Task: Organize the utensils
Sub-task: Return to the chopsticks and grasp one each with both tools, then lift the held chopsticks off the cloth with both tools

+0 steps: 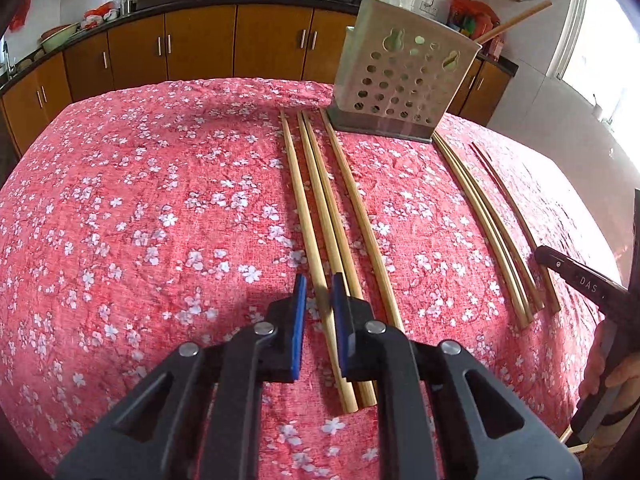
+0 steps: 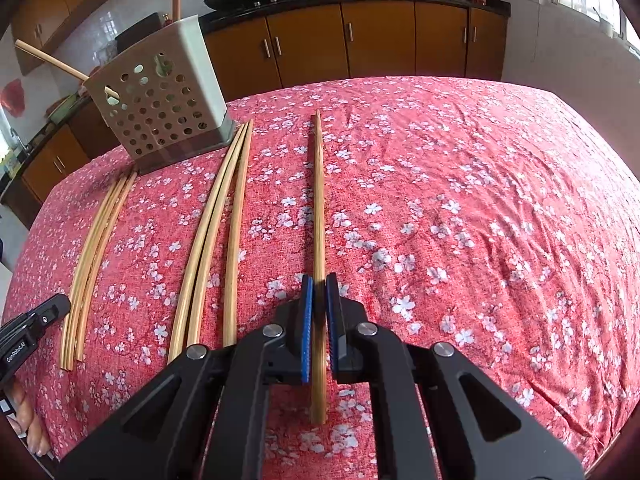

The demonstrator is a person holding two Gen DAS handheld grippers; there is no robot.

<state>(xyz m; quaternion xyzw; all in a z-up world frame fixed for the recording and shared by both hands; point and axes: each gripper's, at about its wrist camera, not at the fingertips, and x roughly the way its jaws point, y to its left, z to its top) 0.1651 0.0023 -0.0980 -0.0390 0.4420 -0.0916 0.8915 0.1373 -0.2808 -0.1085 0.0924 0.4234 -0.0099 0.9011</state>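
Right gripper [image 2: 319,284] seems pressed onto a lone chopstick [image 2: 318,200] lying on the red floral cloth [image 2: 480,200]. Left gripper [image 1: 319,286], jaws slightly spread, straddles one chopstick of the left group [image 1: 320,216]. Further bundles lie between them; the perforated holder [image 1: 404,84] stands at the far end.

1. Eight bamboo chopsticks [image 2: 318,216] lie on the floral tablecloth [image 2: 460,200], all in front of the holder.
2. One perforated metal holder [image 2: 160,108] stands upright.
3. One chopstick [image 2: 52,59] sticks out of the holder.
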